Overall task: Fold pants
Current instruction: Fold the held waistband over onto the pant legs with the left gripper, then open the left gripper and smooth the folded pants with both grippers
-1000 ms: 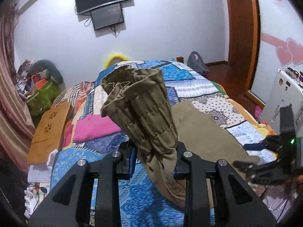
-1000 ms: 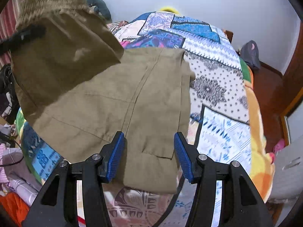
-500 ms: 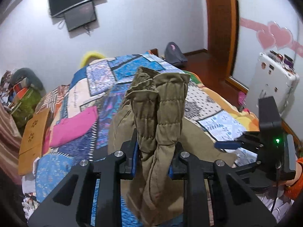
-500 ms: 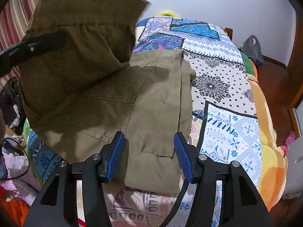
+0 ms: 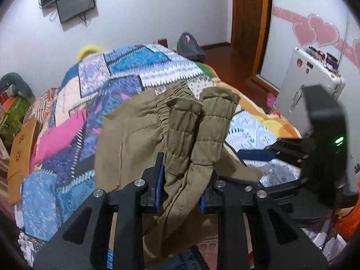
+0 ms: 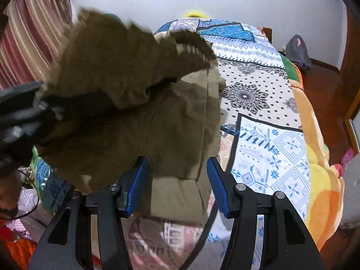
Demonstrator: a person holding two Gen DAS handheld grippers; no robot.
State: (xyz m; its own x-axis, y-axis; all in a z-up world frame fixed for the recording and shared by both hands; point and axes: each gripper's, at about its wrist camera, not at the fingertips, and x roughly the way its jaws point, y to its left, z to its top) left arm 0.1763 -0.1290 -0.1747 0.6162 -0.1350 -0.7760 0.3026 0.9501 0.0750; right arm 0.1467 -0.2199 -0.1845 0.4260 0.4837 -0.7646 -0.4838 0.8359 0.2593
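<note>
Olive-brown pants (image 5: pixel 126 139) lie on a patchwork bedspread (image 5: pixel 135 72). My left gripper (image 5: pixel 182 175) is shut on the bunched elastic waistband (image 5: pixel 198 123) and holds it raised above the rest of the pants. In the right wrist view the lifted waistband part (image 6: pixel 108 67) hangs blurred over the flat part (image 6: pixel 171 130), with the left gripper (image 6: pixel 24 110) at the left edge. My right gripper (image 6: pixel 176 177) is open and empty, hovering just above the near edge of the pants. It also shows in the left wrist view (image 5: pixel 319 148) at the right.
A pink garment (image 5: pixel 60 135) and an orange board (image 5: pixel 20 148) lie on the bed's left side. A white appliance (image 5: pixel 312 72) stands right of the bed. A grey bag (image 6: pixel 297 49) sits on the wooden floor by the far wall.
My left gripper has carried the waistband forward and to the right, over the flat part of the pants. The right gripper has stayed open at the near edge.
</note>
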